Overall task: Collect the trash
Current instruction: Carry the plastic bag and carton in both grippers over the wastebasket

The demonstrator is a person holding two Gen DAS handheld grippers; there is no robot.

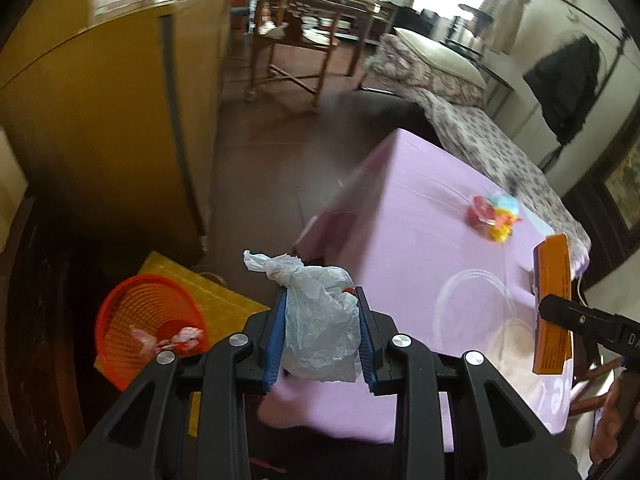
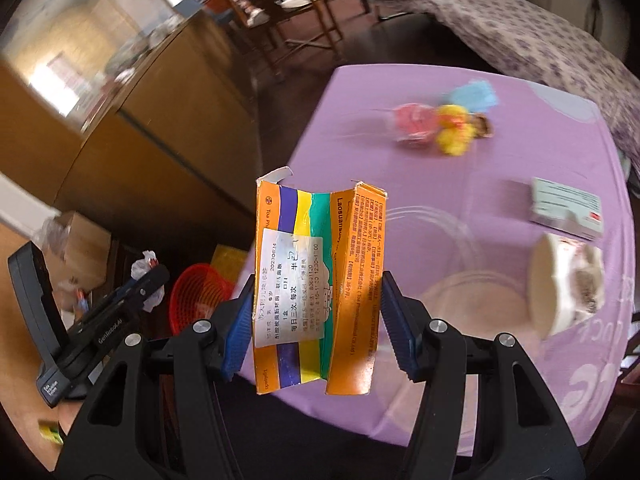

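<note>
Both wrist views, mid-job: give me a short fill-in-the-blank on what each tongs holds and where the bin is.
1. The left tongs grip a crumpled white plastic ____.
2. The right tongs grip a flattened orange cardboard ____.
3. The orange mesh basket sits on the ____, beside the purple-clothed table.

Missing words: bag; box; floor

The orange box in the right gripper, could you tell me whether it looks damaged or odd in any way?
Yes. The orange box in the right gripper is crushed: its front panel is creased inward and its top flaps are torn open and ragged. A white printed label is stuck on the front.
</note>
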